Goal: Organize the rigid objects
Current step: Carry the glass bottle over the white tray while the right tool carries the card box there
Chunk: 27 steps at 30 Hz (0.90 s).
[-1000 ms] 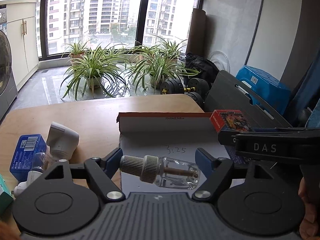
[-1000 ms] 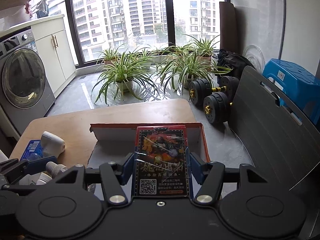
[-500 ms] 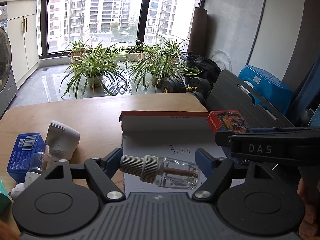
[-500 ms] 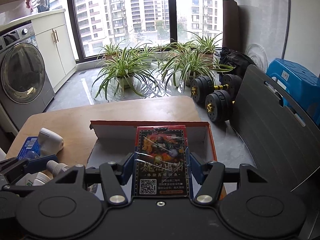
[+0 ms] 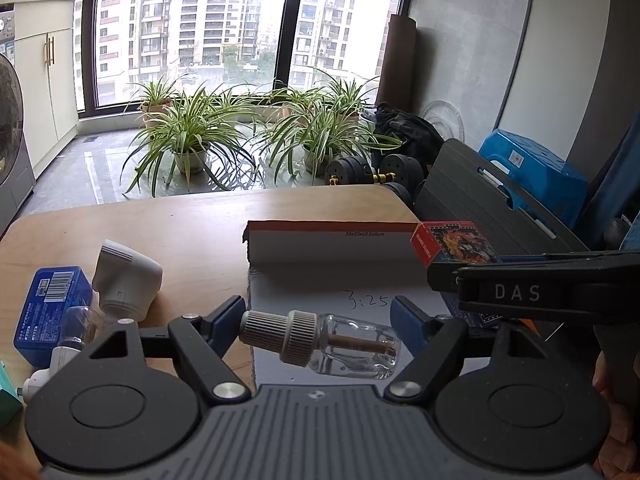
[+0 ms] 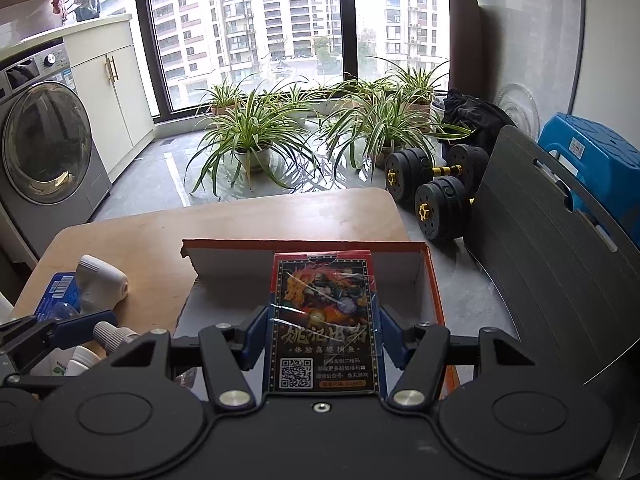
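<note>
Wooden table [image 5: 200, 220], box [image 5: 332, 248]: left gripper [image 5: 318, 330] pinched dropper bottle [image 5: 320, 342] endwise, slippery; right gripper [image 6: 322, 334] clamped card pack [image 6: 324, 320].

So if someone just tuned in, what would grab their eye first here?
Probably the clear dropper bottle held crosswise in the left gripper, and the bright card box clamped in the right gripper, both above the open cardboard box. Beyond the table, spider plants line the window.
</note>
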### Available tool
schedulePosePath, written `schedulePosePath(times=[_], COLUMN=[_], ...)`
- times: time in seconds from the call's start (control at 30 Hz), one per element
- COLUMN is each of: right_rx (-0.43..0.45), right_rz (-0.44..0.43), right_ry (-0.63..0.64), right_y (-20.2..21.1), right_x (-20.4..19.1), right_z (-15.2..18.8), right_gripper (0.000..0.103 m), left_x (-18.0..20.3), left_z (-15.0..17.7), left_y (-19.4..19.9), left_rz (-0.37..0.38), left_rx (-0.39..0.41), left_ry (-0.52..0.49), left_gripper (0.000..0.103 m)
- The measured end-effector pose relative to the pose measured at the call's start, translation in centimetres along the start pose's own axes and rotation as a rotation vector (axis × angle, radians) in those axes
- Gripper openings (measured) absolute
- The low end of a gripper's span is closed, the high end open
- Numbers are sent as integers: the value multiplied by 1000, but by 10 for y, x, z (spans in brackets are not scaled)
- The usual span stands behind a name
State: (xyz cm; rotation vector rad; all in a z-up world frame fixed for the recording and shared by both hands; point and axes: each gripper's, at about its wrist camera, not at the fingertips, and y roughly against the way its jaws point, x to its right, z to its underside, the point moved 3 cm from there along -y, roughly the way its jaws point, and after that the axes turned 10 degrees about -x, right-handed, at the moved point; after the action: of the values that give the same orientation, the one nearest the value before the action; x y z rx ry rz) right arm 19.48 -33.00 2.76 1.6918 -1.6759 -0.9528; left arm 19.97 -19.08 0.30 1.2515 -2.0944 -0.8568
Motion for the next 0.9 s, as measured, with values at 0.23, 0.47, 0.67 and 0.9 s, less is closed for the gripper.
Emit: schedulePosePath(times=[0.23, 0.47, 0.67, 0.9], right_rx=[-18, -29, -55, -98], right_rz=[-26, -5, 15, -18], right_ry=[-19, -40, -47, -87], right_y=[-3, -8, -18, -35], right_x=[5, 11, 17, 23], right_z=[-7, -14, -25, -37], right_gripper=[72, 72, 72, 72], left_x=[1, 8, 11, 12], left_z=[-2, -13, -20, -31], left_y=[-4, -15, -26, -46], left_rz=[7, 18, 24, 47], left_rx=[2, 5, -2, -49], left_ry=[-7, -28, -23, 4], left_gripper=[81, 81, 81, 81])
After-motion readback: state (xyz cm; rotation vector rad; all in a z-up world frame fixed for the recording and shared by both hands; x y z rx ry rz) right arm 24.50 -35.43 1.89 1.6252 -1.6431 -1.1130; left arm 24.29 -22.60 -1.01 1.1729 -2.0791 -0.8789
